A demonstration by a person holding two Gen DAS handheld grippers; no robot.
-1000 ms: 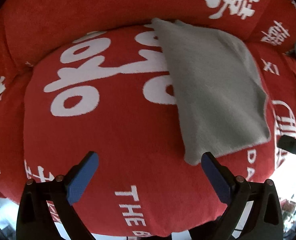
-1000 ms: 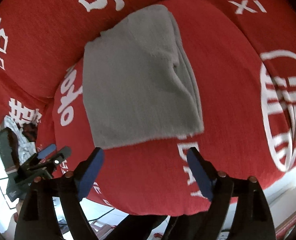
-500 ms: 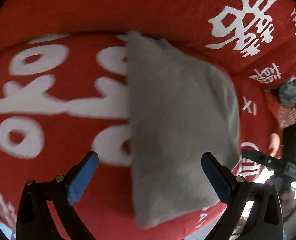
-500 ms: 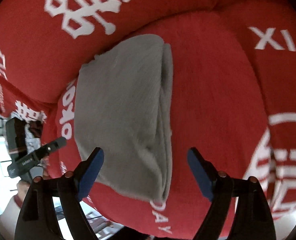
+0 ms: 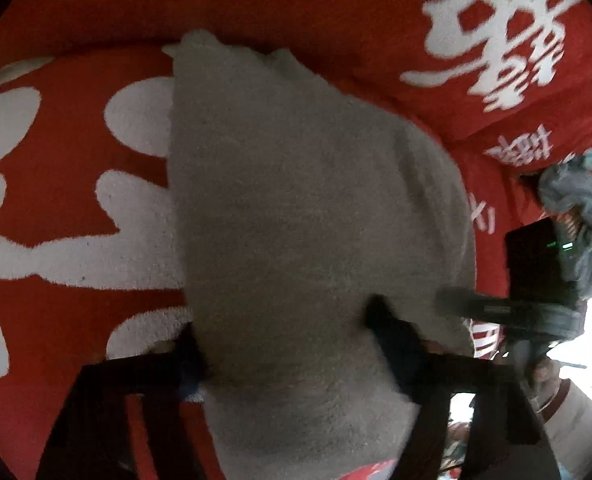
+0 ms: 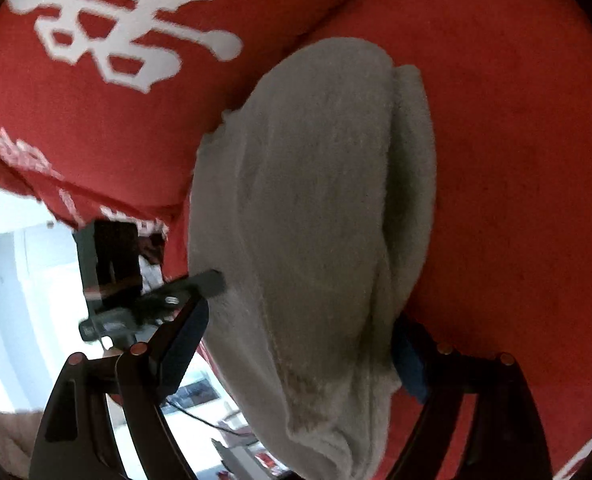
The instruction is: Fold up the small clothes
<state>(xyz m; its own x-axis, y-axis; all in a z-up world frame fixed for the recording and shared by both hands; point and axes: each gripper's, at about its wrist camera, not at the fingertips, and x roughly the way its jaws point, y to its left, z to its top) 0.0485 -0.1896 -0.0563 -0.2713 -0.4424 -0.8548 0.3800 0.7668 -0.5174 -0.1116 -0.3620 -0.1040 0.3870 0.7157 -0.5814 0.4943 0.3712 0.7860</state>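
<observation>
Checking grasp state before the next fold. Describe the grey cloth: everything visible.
The grey cloth is a soft, fleecy garment, already folded, with layered edges showing along one side in the right wrist view. It lies on the red cover with white characters, its far end near the cushion seam. Both grippers straddle its near edge: left gripper and right gripper, fingers either side, open, not yet closed. The near edge overhangs towards the cameras.

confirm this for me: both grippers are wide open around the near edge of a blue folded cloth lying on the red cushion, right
Not quite: the folded cloth is grey, not blue; only the gripper pads are blue. Both wrist views show it. The rest holds: the left gripper and right gripper each straddle its near edge with jaws apart, and it lies on the red cushion.
</observation>
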